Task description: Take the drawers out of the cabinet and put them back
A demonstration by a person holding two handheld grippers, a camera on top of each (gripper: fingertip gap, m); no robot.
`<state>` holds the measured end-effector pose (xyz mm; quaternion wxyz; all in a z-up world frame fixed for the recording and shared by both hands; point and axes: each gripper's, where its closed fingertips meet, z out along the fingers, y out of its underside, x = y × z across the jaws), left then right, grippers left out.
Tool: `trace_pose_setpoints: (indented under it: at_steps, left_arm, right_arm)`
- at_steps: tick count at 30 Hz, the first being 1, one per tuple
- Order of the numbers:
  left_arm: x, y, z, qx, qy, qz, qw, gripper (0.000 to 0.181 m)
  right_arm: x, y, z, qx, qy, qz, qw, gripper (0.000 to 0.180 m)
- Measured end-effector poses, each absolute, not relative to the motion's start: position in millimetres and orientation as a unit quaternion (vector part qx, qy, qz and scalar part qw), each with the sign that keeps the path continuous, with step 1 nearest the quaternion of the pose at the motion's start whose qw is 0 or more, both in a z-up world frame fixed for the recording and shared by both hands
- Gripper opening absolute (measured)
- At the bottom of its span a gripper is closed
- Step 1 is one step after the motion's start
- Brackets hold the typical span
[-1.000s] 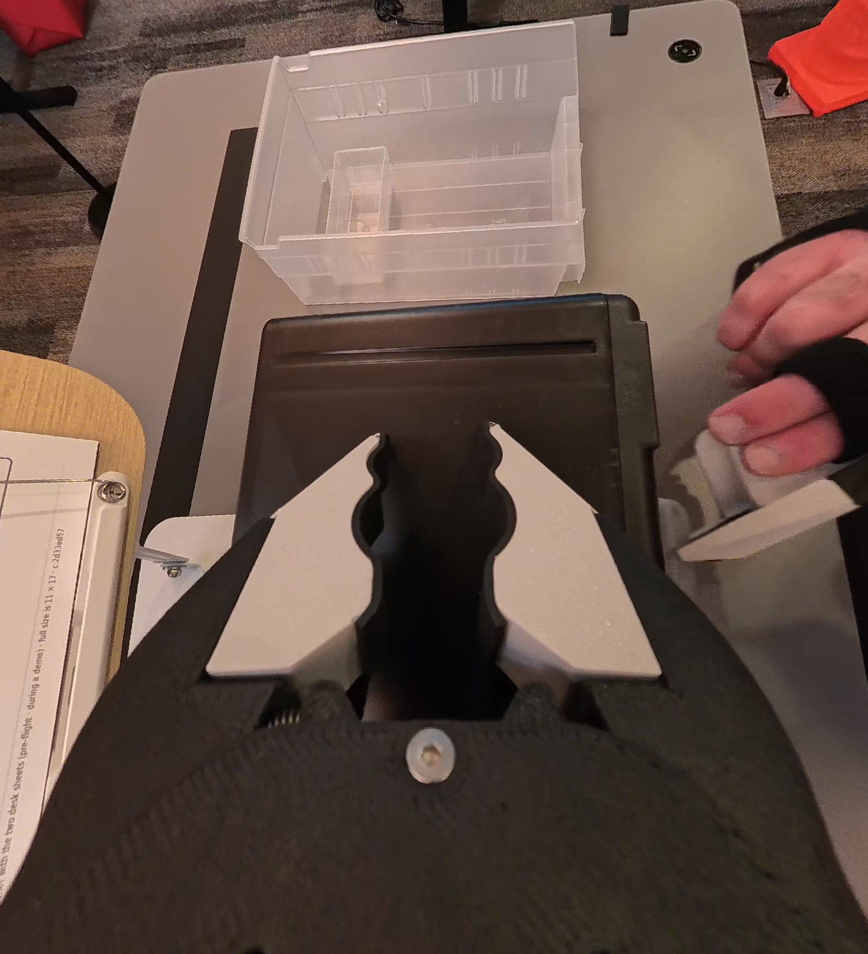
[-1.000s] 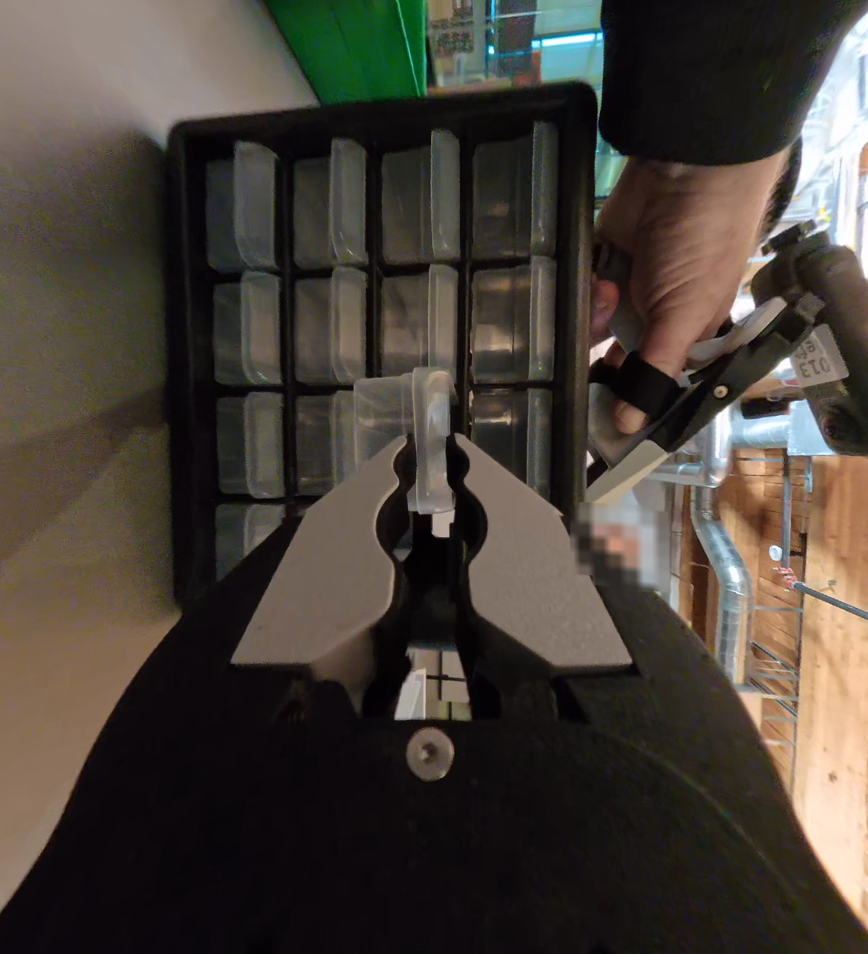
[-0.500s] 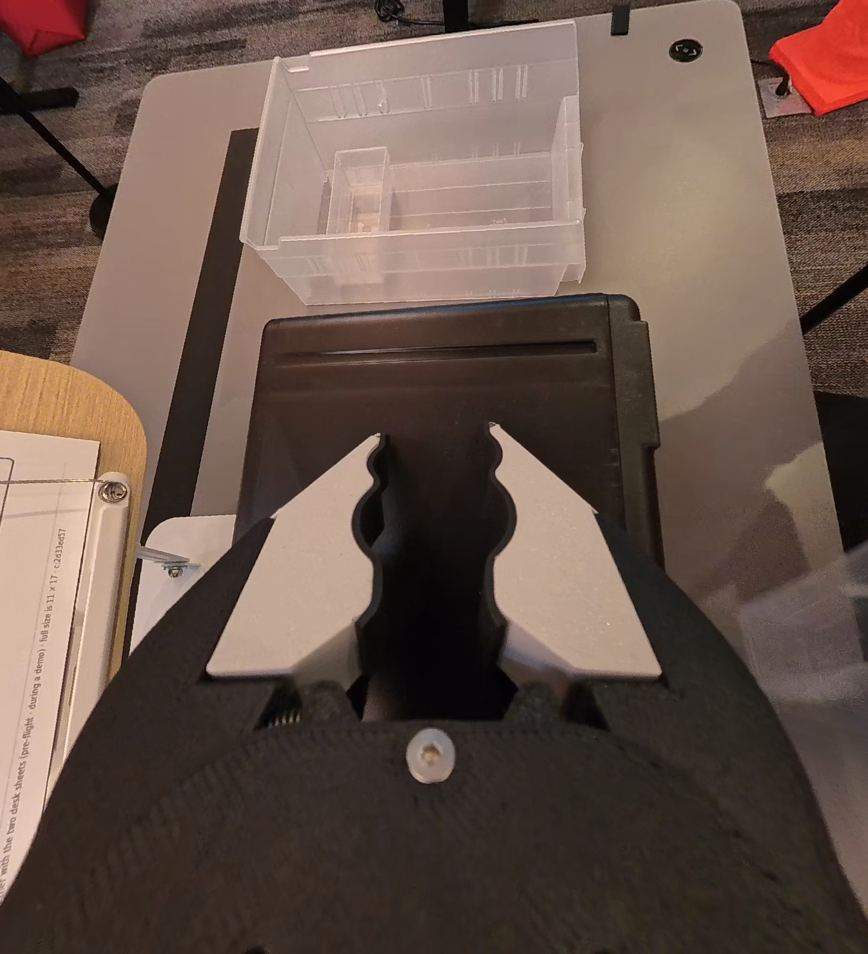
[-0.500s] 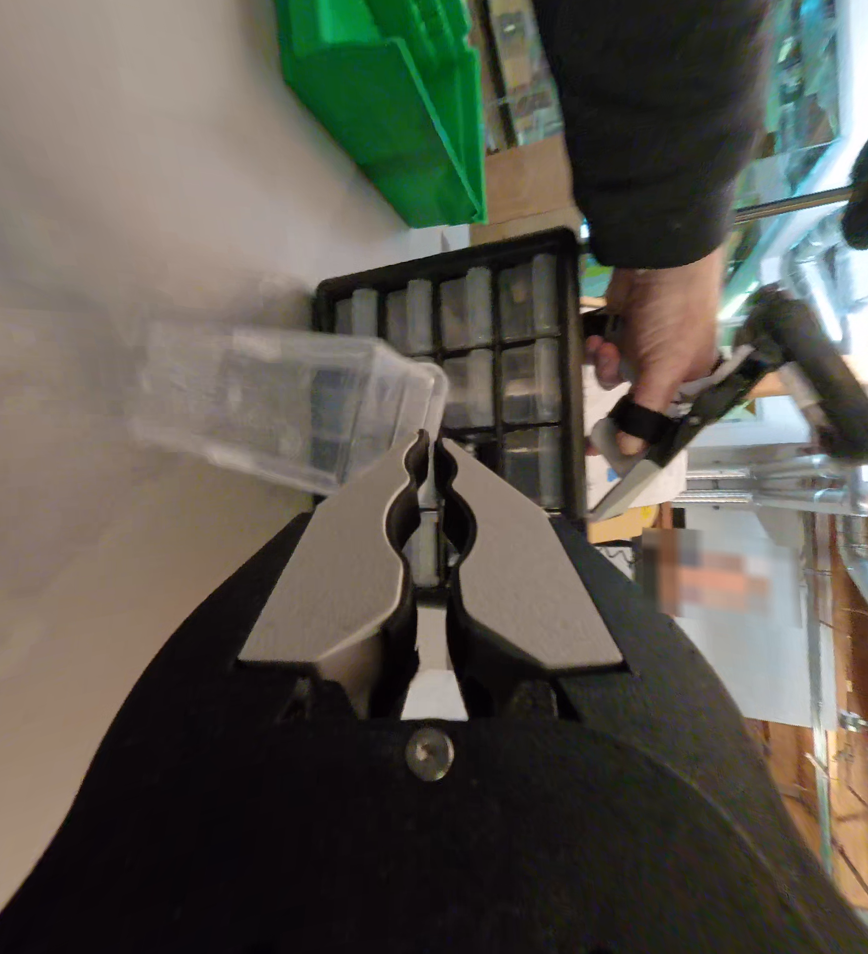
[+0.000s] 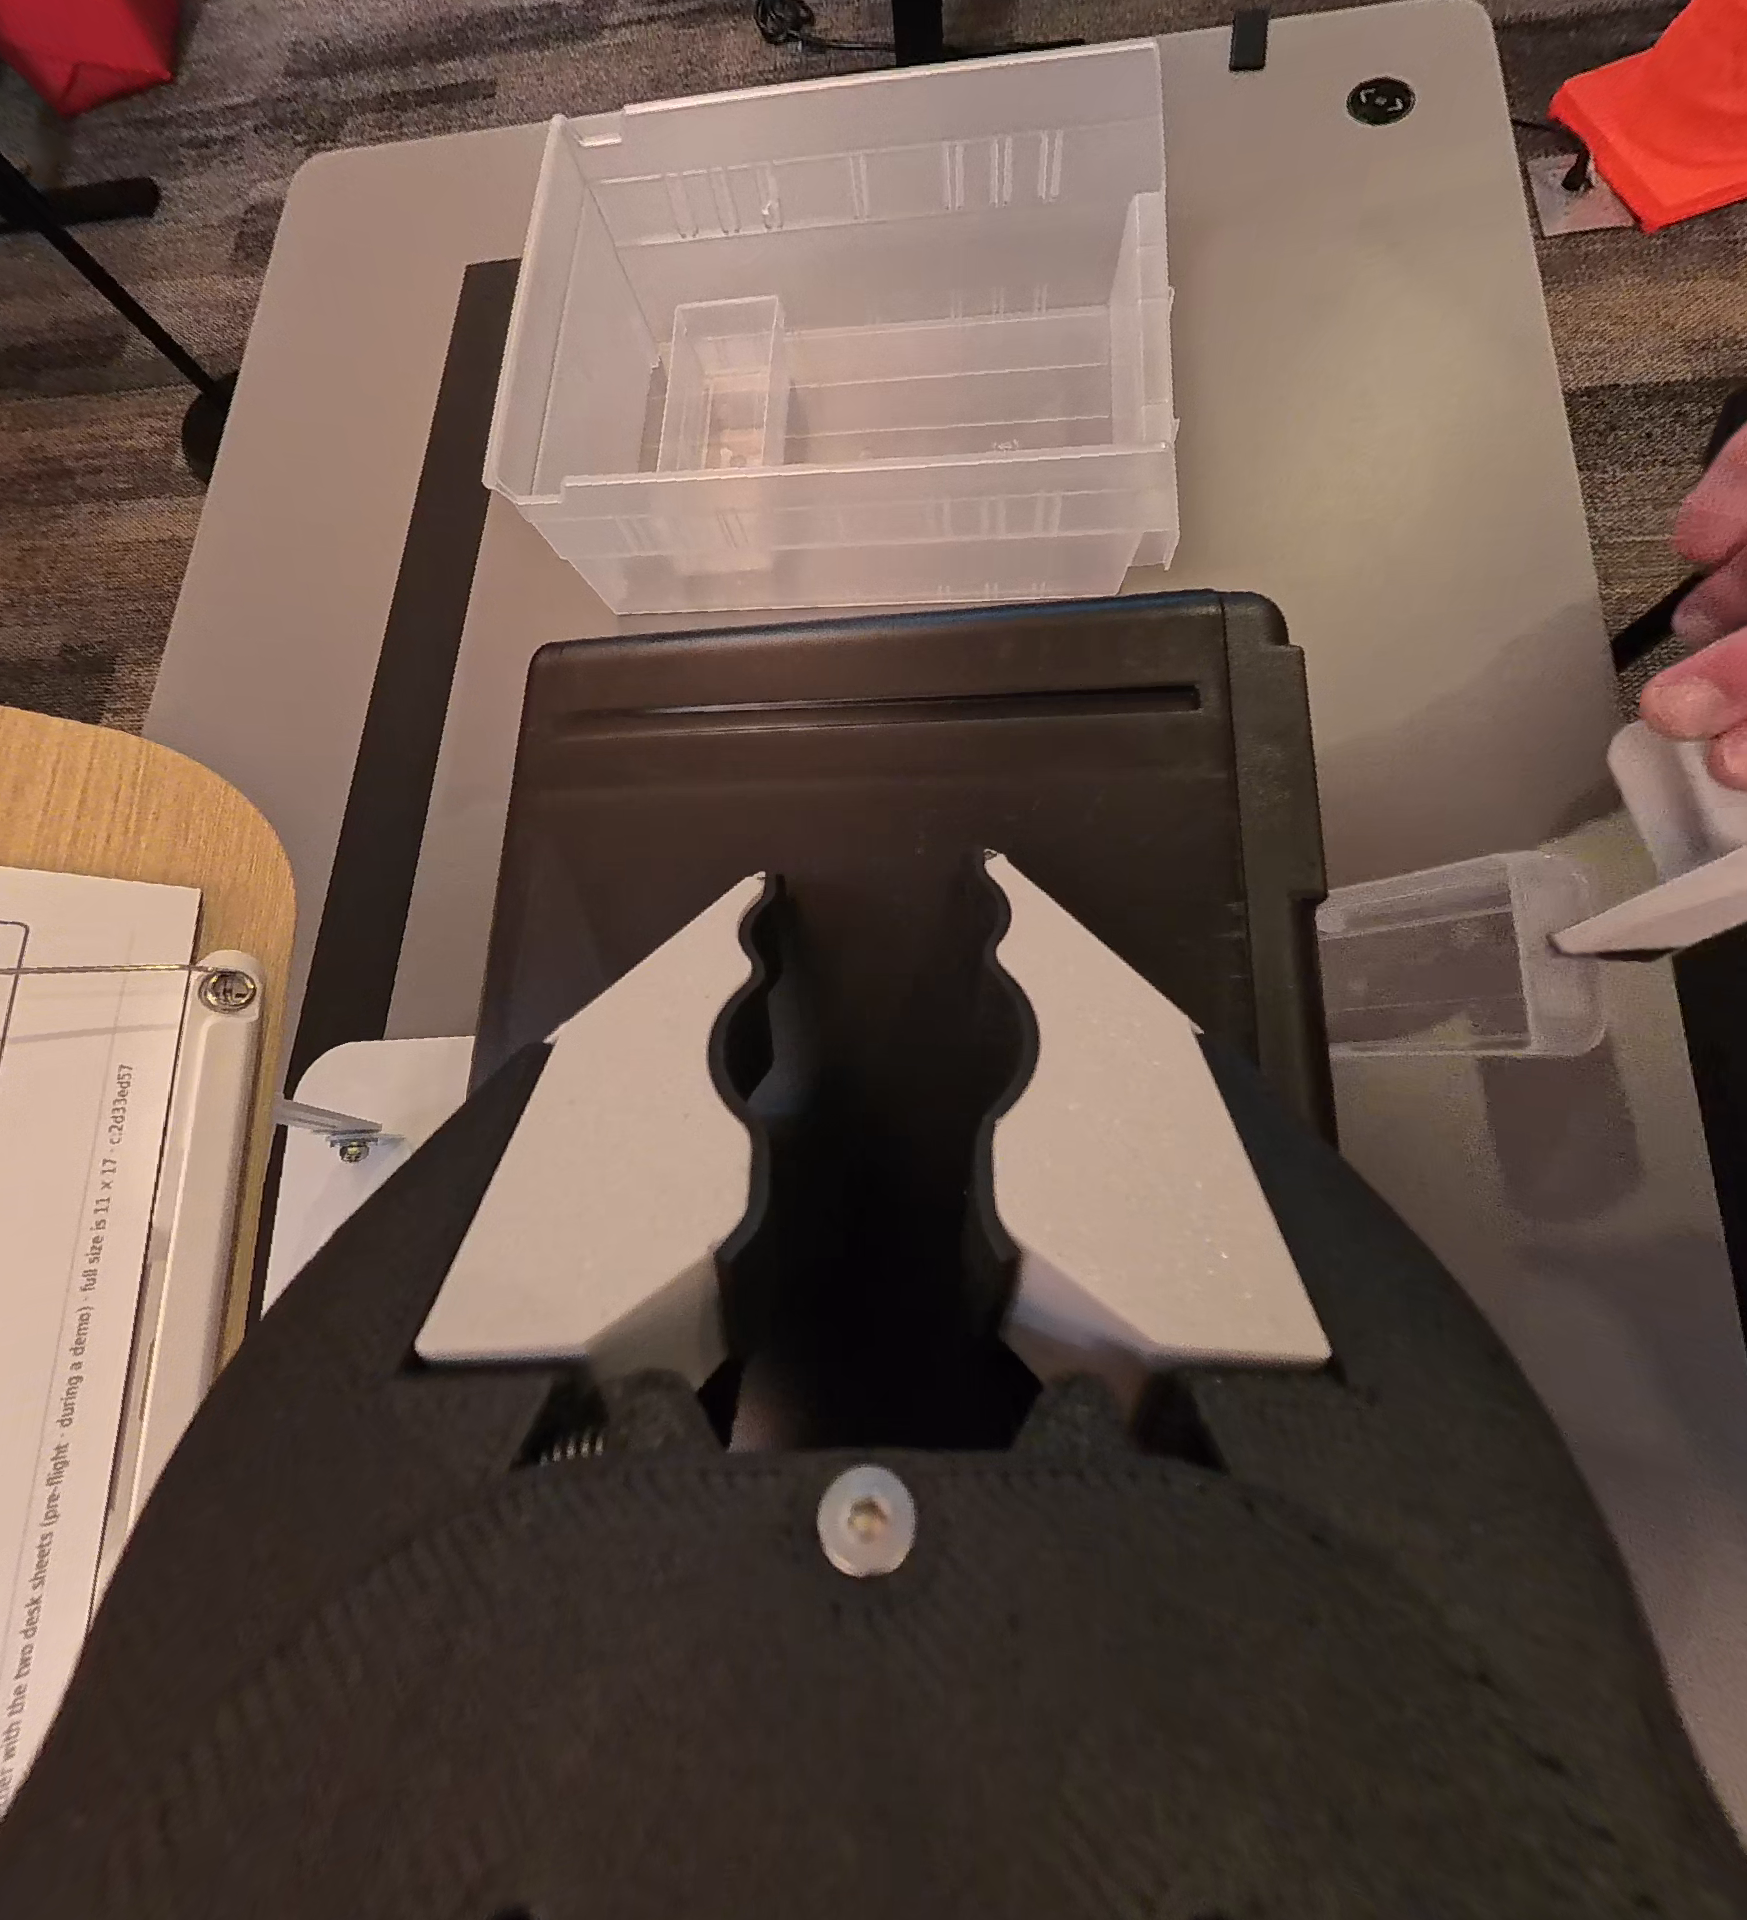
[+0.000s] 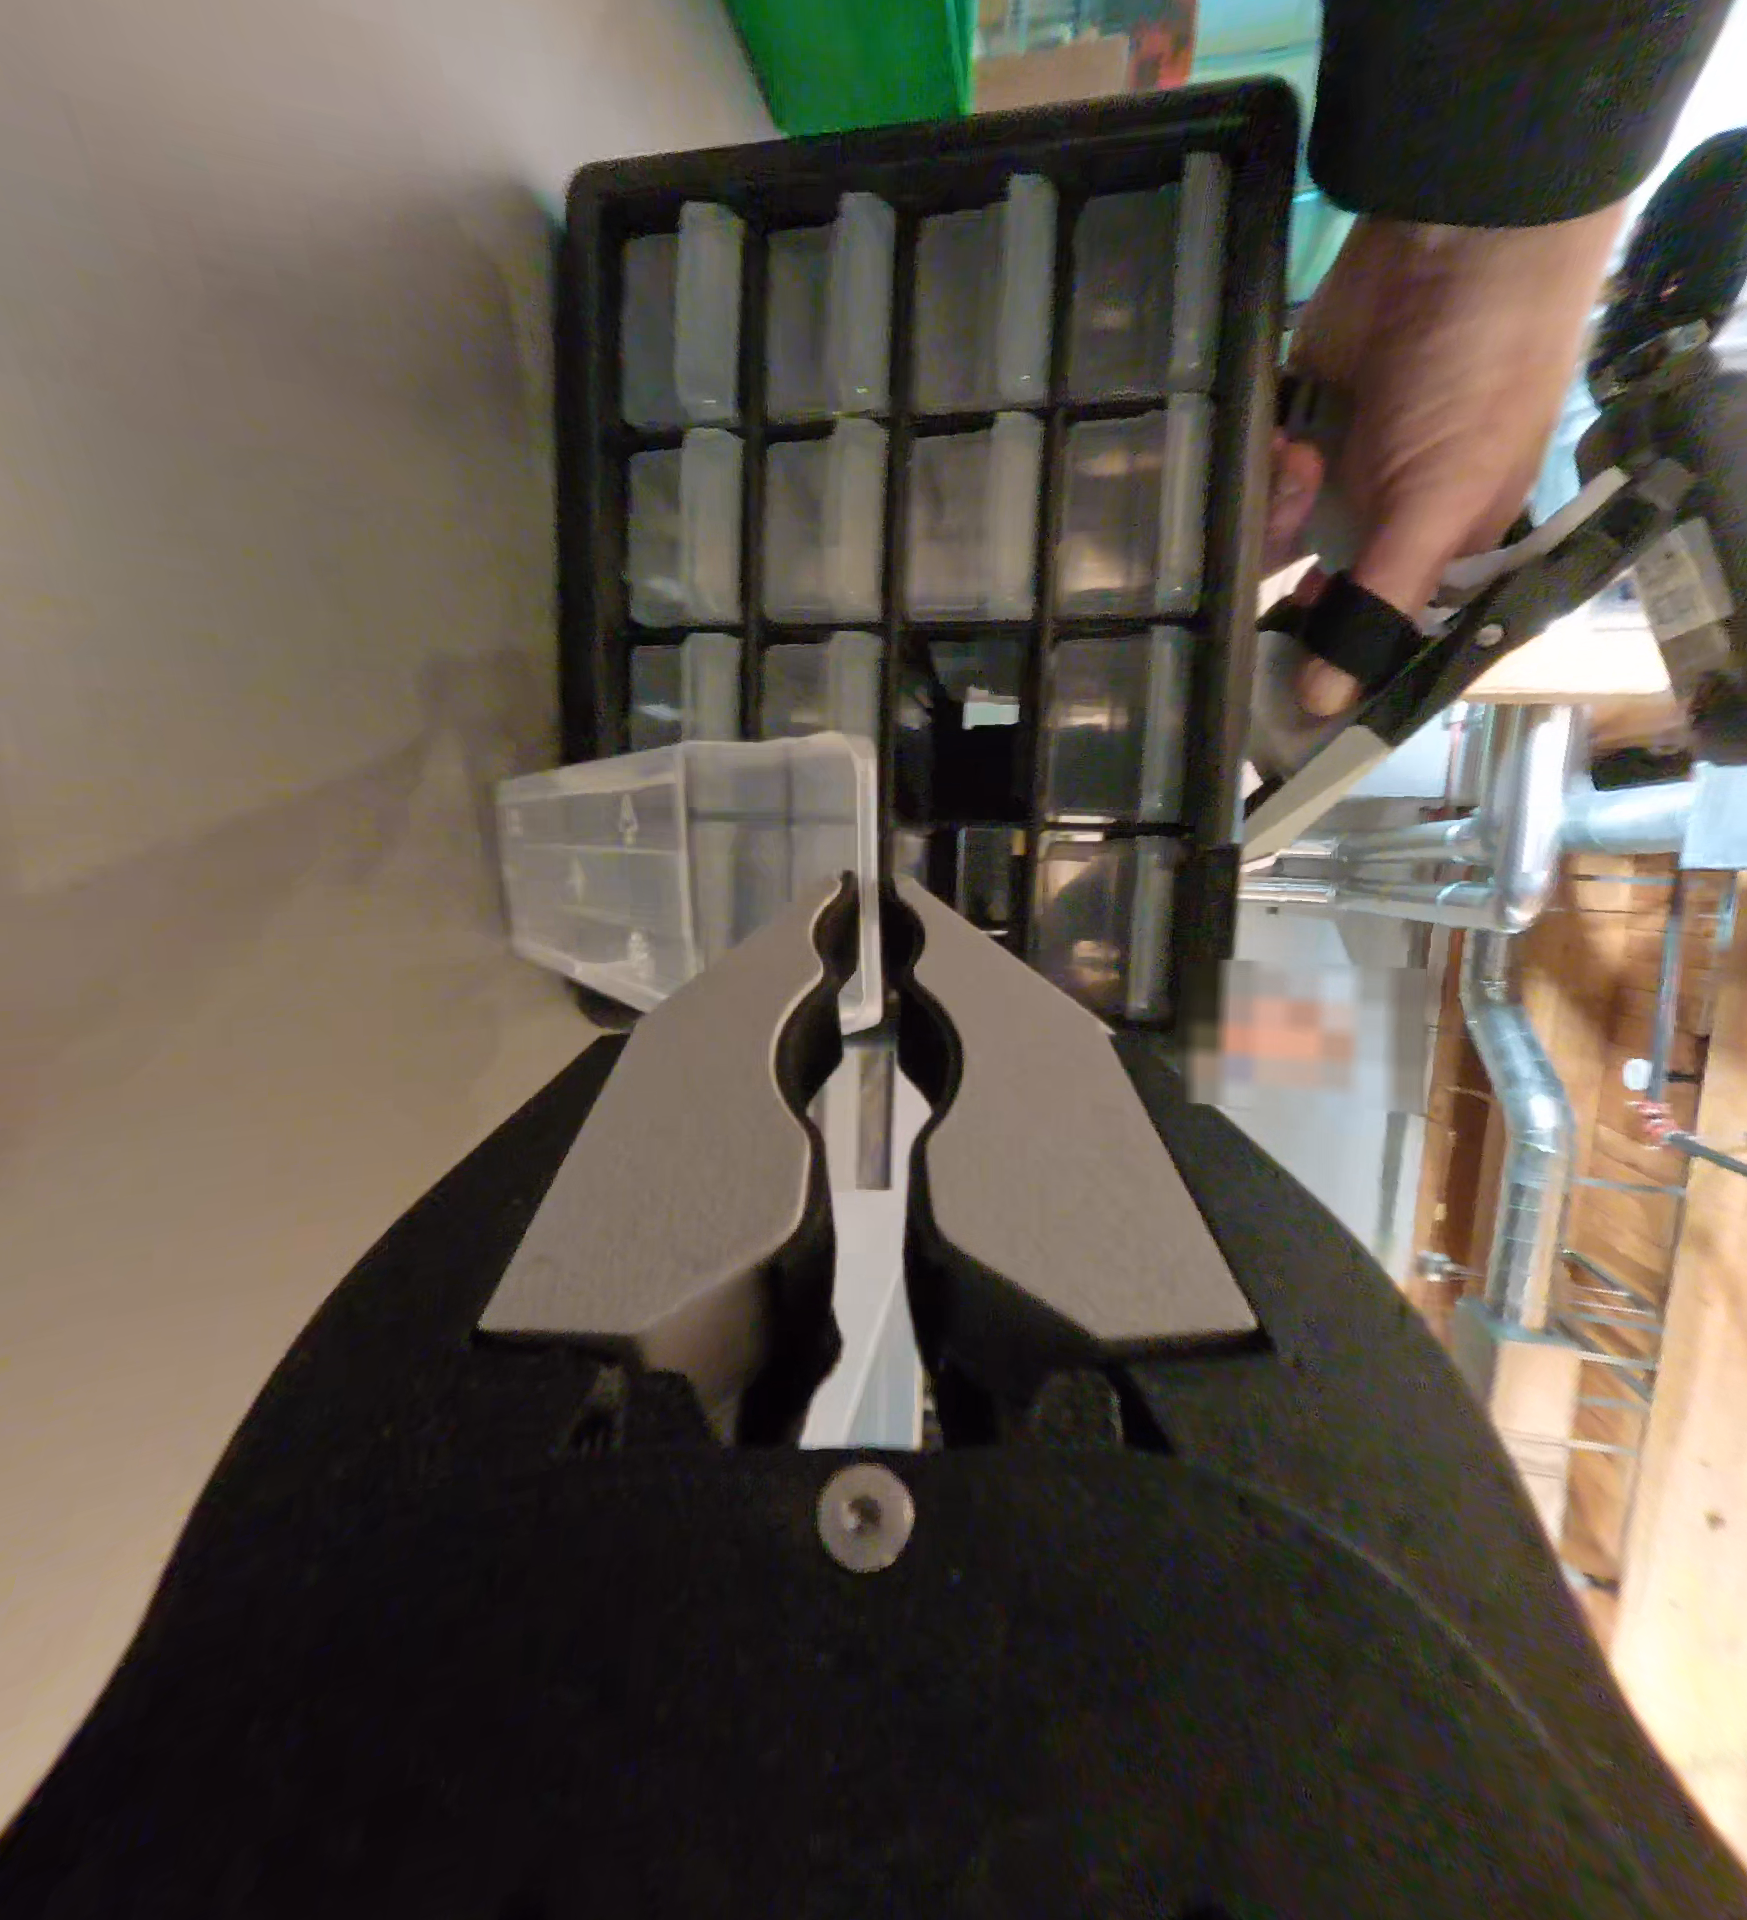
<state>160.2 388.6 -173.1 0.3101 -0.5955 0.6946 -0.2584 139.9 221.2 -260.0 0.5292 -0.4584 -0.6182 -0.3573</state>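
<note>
The black cabinet (image 5: 900, 790) stands on the grey table (image 5: 1420, 436). My left gripper (image 5: 874, 883) is open, its fingers spread over the cabinet's top. In the right wrist view the cabinet (image 6: 578, 499) shows its grid of small clear drawers, with one slot empty (image 6: 962, 727). My right gripper (image 6: 874, 883) is shut on the front lip of a small clear drawer (image 6: 682, 883), held fully out, just in front of the cabinet near the table. This drawer also shows in the left wrist view (image 5: 1440, 956), with a right gripper finger (image 5: 1700, 899) on it.
A large clear bin (image 5: 848, 540) sits behind the cabinet with another small drawer (image 5: 723, 384) inside. A wooden table with a paper sheet (image 5: 48, 1143) is at the left. A green crate (image 6: 848, 52) is beyond the cabinet. A hand (image 6: 1409, 436) holds the left gripper.
My right gripper pulled the small drawer fully out of its slot, swung away, and now holds it close in front of the cabinet. My left gripper has not moved.
</note>
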Motion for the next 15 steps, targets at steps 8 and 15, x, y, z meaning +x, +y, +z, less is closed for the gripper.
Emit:
trace_pose_setpoints:
  at_steps: [8,15]
  left_arm:
    - [160,388,-173,-0.594,0.696,-0.259,0.309,0.035]
    - [160,388,-173,-0.594,0.696,-0.258,0.311,0.034]
  right_arm:
    - [147,185,-301,-0.522,-0.639,-0.294,0.482,0.011]
    - [150,148,-343,-0.67,-0.63,-0.13,0.371,0.052]
